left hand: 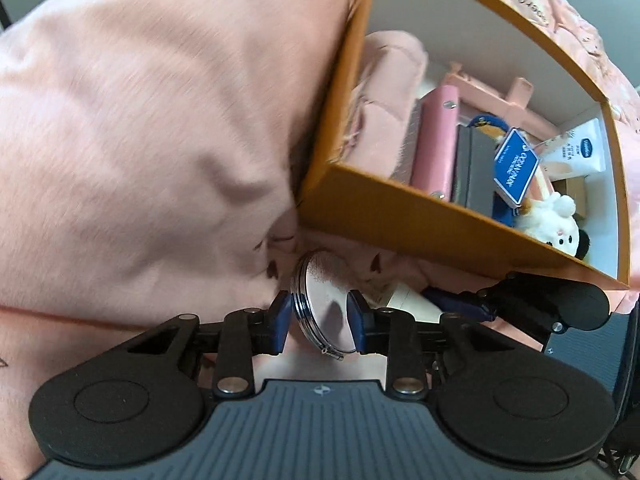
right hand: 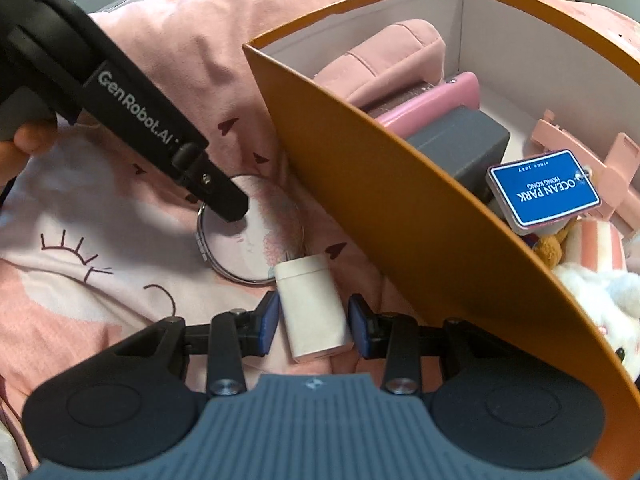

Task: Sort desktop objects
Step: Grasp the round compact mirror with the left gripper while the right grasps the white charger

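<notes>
Between the left gripper (left hand: 319,322)'s fingers stands a round compact mirror (left hand: 325,312) on edge, both pads at its rim on the pink bedding (left hand: 120,140); the thin rim could slip or tip out if lifted off-centre. Between the right gripper (right hand: 313,325)'s half-open fingers lies a white tube (right hand: 311,306), small gaps either side, not yet clamped. Just right of them, the orange box (right hand: 400,216) wall could catch a finger

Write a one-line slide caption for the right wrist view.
Right gripper straddles a small white rectangular box on pink bedding, beside an orange cardboard box.
</notes>
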`<control>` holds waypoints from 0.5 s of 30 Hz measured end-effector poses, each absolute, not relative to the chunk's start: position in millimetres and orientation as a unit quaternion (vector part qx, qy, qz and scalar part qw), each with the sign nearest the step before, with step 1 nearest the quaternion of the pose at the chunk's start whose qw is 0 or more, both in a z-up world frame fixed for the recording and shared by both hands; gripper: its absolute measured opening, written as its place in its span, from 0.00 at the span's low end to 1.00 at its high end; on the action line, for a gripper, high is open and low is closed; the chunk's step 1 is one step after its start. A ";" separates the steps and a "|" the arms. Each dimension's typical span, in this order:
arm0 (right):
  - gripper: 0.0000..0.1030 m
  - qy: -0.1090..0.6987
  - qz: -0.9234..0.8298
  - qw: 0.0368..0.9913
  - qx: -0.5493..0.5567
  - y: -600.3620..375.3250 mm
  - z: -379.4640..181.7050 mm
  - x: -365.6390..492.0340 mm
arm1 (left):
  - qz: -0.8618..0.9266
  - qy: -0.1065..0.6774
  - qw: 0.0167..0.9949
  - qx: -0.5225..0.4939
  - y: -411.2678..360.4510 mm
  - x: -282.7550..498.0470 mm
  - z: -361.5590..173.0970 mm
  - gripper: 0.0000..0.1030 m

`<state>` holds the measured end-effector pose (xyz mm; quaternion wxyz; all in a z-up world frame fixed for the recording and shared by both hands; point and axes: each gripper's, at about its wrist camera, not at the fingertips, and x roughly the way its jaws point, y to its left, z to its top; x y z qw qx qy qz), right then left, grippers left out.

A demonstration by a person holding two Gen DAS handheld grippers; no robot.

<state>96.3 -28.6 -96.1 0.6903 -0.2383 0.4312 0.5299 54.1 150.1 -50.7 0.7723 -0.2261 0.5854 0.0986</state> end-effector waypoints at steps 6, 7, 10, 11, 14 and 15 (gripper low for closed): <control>0.39 0.444 0.525 0.690 -0.225 -29.2 -100.1 101.1 | 0.109 0.570 0.787 -0.209 145.7 56.4 -53.6 0.33; 0.39 0.447 0.525 0.689 -0.222 -29.5 -101.0 102.0 | 0.106 0.565 0.791 -0.212 145.7 55.8 -51.9 0.33; 0.39 0.457 0.523 0.687 -0.213 -31.1 -103.8 105.3 | 0.083 0.551 0.800 -0.221 142.8 53.0 -43.1 0.30; 0.39 0.460 0.522 0.688 -0.209 -32.0 -103.8 106.5 | 0.077 0.549 0.802 -0.222 141.9 53.0 -41.5 0.29; 0.39 0.471 0.517 0.689 -0.194 -34.8 -103.1 111.0 | 0.070 0.548 0.804 -0.220 137.5 55.0 -41.6 0.28; 0.39 0.474 0.515 0.689 -0.190 -35.6 -103.1 112.0 | 0.068 0.548 0.804 -0.219 135.9 55.6 -42.5 0.26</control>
